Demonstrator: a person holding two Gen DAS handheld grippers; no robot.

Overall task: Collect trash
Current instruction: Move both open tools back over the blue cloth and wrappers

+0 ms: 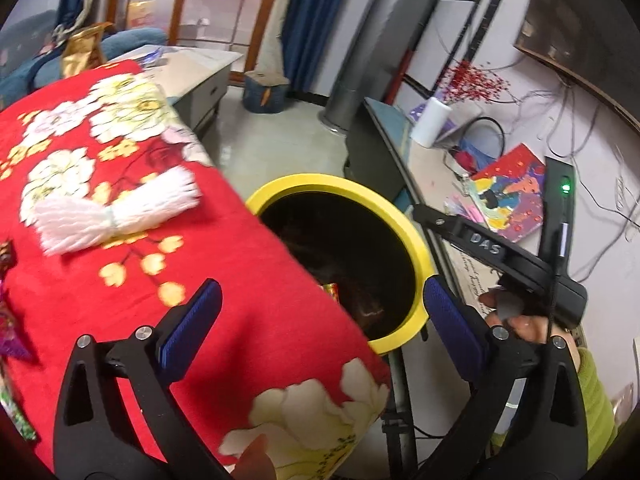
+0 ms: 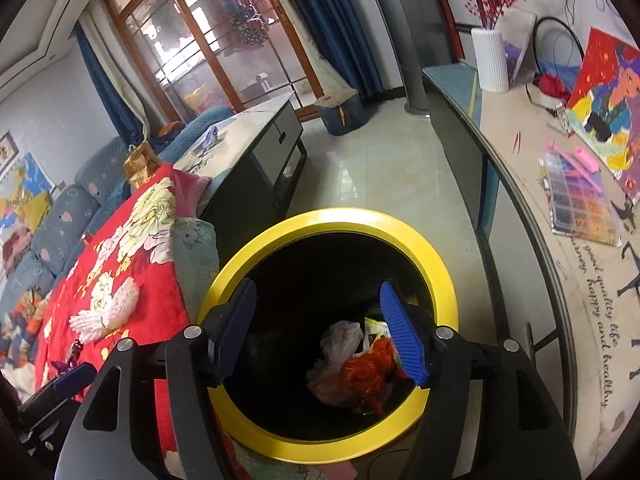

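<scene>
The left gripper [image 1: 320, 308] hangs with its fingers spread wide and nothing between them, one finger over the red flowered blanket [image 1: 140, 200], the other past the rim of the yellow-rimmed bin [image 1: 420, 248]. The right gripper [image 2: 318, 328] points down into that bin [image 2: 444, 280], fingers apart and empty, above a pile of trash [image 2: 360, 372] lying at the bin's bottom: a clear bag, a red-orange wrapper and other scraps. On the blanket, well away from the bin, lies a white tasselled bundle [image 1: 116, 212], with shiny wrappers [image 1: 12, 312] farther off still.

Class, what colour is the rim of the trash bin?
The trash bin rim is bright yellow around a black interior, shown best in the right wrist view.
</scene>
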